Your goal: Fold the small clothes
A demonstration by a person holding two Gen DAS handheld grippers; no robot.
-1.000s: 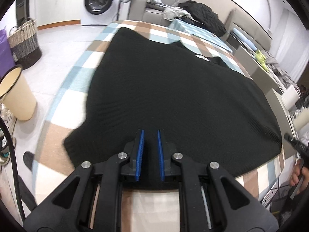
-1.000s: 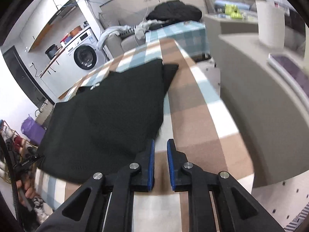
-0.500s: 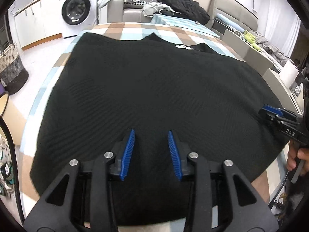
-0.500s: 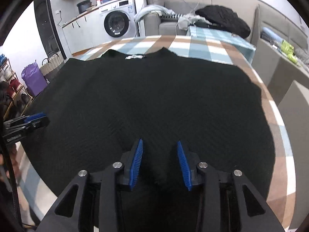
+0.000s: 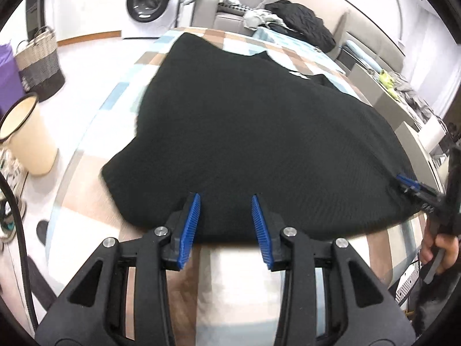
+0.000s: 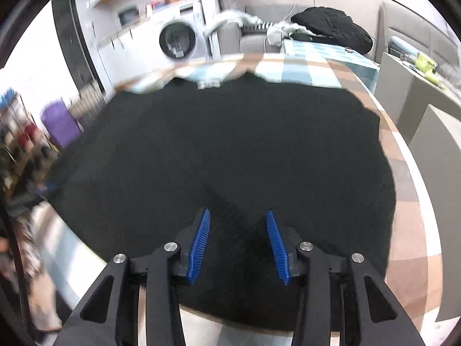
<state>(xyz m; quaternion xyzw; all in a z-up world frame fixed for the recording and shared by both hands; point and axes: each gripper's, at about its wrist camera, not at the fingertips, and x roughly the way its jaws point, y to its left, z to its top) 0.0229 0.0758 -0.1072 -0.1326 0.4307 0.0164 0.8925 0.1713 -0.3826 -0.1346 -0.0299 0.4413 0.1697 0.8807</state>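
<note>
Left claw (image 5: 225, 201) gapes over black garment (image 5: 259, 132)

- A black knit garment (image 5: 259, 132) is seen spread flat on a checked tablecloth (image 5: 291, 54) of brown, pale blue and white squares.
- A fine ribbed texture is shown across its surface, and a white label at the neckline lies at the edge farthest from the left gripper (image 5: 225, 201).
- Its near hem lies just ahead of and beneath the left gripper's 2 blue pads (image 5: 190, 227), close to the table's near edge.
- In the right wrist view the garment (image 6: 230, 155) fills the area directly ahead of the right gripper (image 6: 237, 216), whose tips are over the cloth.
- A faint diagonal crease is seen just ahead of those tips.
</note>
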